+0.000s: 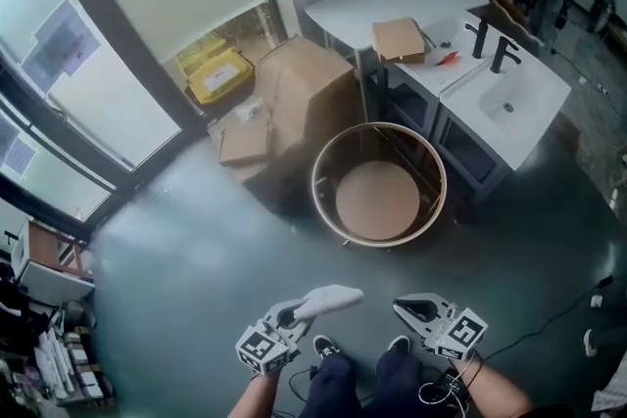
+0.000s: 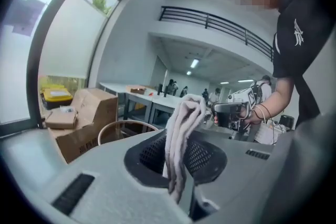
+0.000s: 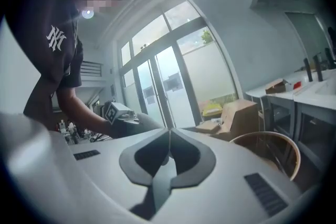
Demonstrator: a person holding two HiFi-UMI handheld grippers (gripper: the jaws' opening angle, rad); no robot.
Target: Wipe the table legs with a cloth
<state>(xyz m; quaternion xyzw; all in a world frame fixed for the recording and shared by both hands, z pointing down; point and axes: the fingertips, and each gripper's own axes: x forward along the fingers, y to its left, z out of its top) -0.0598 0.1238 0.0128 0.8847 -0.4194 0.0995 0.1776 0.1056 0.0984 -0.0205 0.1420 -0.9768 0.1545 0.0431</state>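
Cloth [image 1: 334,298] clamped in L gripper [image 1: 291,315]; R gripper [image 1: 406,307] clenched, empty. Pre-wipe step judged: counter legs [image 1: 361,85] well apart. Next: approach reqd, cloth brought low.

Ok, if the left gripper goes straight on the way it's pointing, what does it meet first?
Nothing close: the left gripper, shut on the cloth, has open air ahead. Farther on, probably the round wooden table or the white desks; depth is unclear.
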